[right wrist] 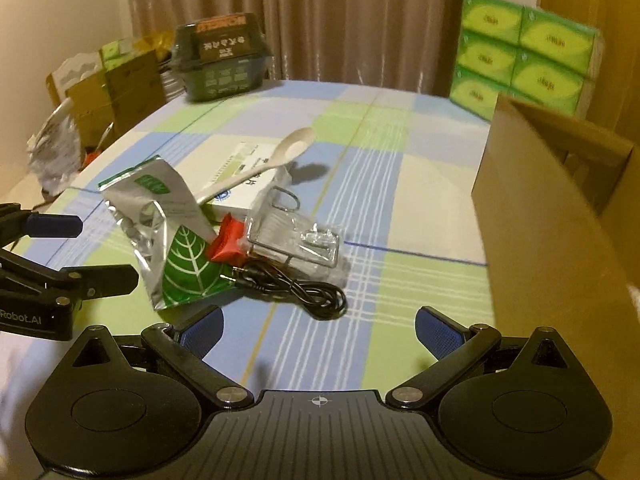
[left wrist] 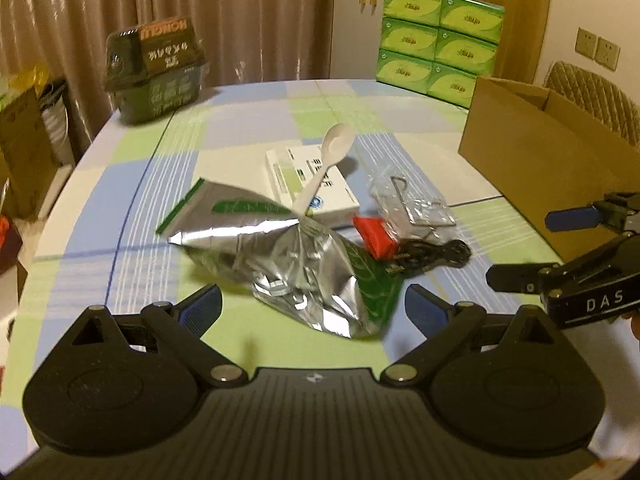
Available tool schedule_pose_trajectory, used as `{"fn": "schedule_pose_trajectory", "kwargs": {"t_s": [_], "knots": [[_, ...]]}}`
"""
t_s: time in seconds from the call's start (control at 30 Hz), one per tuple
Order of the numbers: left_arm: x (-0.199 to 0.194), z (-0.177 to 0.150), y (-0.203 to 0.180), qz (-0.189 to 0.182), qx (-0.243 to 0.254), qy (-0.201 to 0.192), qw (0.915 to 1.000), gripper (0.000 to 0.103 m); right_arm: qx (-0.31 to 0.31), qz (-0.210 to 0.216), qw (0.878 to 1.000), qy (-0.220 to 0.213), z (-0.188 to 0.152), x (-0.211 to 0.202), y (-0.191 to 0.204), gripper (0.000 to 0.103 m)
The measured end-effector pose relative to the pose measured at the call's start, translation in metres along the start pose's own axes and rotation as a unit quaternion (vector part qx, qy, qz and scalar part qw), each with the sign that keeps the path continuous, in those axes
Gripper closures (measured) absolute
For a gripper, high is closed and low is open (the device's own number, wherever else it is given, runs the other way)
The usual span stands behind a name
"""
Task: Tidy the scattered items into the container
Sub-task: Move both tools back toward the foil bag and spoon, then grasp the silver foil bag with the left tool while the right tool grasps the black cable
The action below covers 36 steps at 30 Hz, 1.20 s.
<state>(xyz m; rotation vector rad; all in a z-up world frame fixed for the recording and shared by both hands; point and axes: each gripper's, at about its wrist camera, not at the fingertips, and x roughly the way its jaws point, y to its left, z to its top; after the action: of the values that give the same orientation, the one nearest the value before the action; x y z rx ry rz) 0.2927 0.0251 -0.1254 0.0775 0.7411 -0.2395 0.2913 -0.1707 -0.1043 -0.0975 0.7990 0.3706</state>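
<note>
A crumpled silver foil pouch (left wrist: 280, 252) with a green leaf print lies mid-table. My left gripper (left wrist: 312, 308) stands open just before it, with the pouch's near end between the fingertips. A white plastic spoon (left wrist: 324, 168) leans on a white box (left wrist: 316, 184). To the right lie a red item (left wrist: 374, 236), a clear bag of metal parts (left wrist: 408, 200) and a coiled black cable (right wrist: 296, 288). My right gripper (right wrist: 318, 330) is open and holds nothing, a little short of the cable. The brown cardboard box (right wrist: 552, 216) stands open at the right.
A dark green packaged container (left wrist: 160, 72) sits at the table's far left edge. Stacked green tissue packs (left wrist: 438, 40) stand at the far right behind the cardboard box. Boxes and bags (right wrist: 100, 92) sit off the table's left side. A chair back (left wrist: 592, 92) rises beyond the box.
</note>
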Motion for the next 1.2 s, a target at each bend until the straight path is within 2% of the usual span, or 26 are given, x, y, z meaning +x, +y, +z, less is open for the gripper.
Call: {"fn": "schedule_pose_trajectory", "kwargs": {"t_s": [0.3,0.4,0.53,0.67,0.77,0.83,0.97,1.0,1.07,1.13,1.2], "knots": [[0.022,-0.006,0.012,-0.008,-0.030,0.008,0.9995,0.007,-0.015,0.006,1.000,-0.014,0.005,0.022,-0.001,0.010],[0.028,-0.008,0.022,-0.024,-0.071,0.015,0.9971,0.007,-0.022,0.009,1.000,-0.007,0.006,0.030,-0.003,0.010],[0.036,-0.008,0.037,-0.041,-0.139,0.017,0.9893,0.007,-0.032,0.008,0.999,-0.002,0.003,0.036,-0.002,0.010],[0.046,-0.005,0.050,-0.048,-0.204,0.009,0.9778,0.007,-0.035,0.008,0.999,-0.001,-0.001,0.038,0.000,0.010],[0.055,-0.003,0.057,-0.048,-0.237,0.004,0.9703,0.007,-0.050,0.005,0.999,-0.002,-0.003,0.039,0.004,0.010],[0.060,-0.002,0.059,-0.045,-0.245,0.007,0.9685,0.007,-0.051,0.007,0.999,-0.003,-0.004,0.040,0.005,0.010],[0.063,0.001,0.058,-0.038,-0.234,0.006,0.9714,0.009,-0.060,0.004,0.998,-0.002,-0.002,0.046,0.007,0.010],[0.063,0.001,0.056,-0.038,-0.231,0.006,0.9723,0.012,-0.064,0.005,0.998,-0.002,-0.002,0.048,0.008,0.010],[0.062,0.001,0.056,-0.048,-0.220,0.008,0.9743,0.022,-0.075,0.008,0.997,-0.001,-0.001,0.050,0.011,0.018],[0.061,0.002,0.057,-0.056,-0.219,0.013,0.9740,0.029,-0.093,0.009,0.996,0.004,-0.002,0.054,0.013,0.031],[0.059,0.003,0.057,-0.066,-0.213,0.019,0.9747,0.033,-0.095,0.012,0.995,0.003,-0.002,0.053,0.013,0.036]]}}
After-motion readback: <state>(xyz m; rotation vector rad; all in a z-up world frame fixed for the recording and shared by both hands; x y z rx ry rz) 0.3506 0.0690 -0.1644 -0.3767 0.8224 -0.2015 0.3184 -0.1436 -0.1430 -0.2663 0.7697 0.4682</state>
